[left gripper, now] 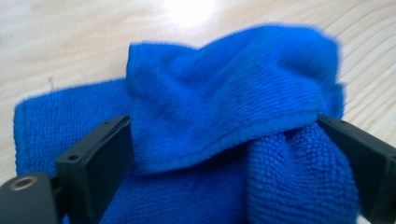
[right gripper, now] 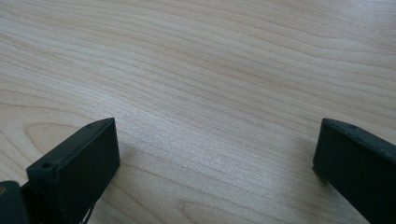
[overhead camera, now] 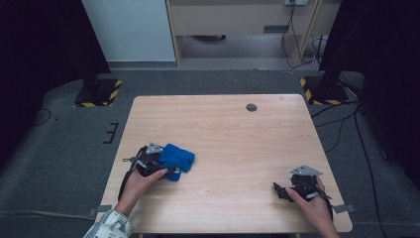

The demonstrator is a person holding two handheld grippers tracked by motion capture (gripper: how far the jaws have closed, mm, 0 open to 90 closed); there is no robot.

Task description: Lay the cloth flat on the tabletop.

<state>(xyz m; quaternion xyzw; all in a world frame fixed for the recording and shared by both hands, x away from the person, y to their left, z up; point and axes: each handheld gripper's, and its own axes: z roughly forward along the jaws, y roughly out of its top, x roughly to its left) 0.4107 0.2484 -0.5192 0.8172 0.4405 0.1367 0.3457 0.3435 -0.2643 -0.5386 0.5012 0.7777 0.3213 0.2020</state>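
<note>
A crumpled blue cloth (overhead camera: 177, 158) lies on the wooden table (overhead camera: 233, 134) near its left front. My left gripper (overhead camera: 168, 171) sits at the cloth's near edge. In the left gripper view its jaws stand wide apart on either side of a raised fold of the blue cloth (left gripper: 224, 121), and the fold fills the gap between them without being pinched. My right gripper (overhead camera: 282, 191) rests at the table's right front, open. The right gripper view has bare wood between its jaws, around the right gripper (right gripper: 215, 149).
A small dark round hole (overhead camera: 251, 107) sits near the table's far edge. Beyond the table are grey carpet, two black stands with yellow-black striped bases (overhead camera: 99, 91), and cables (overhead camera: 341, 119) on the floor at right.
</note>
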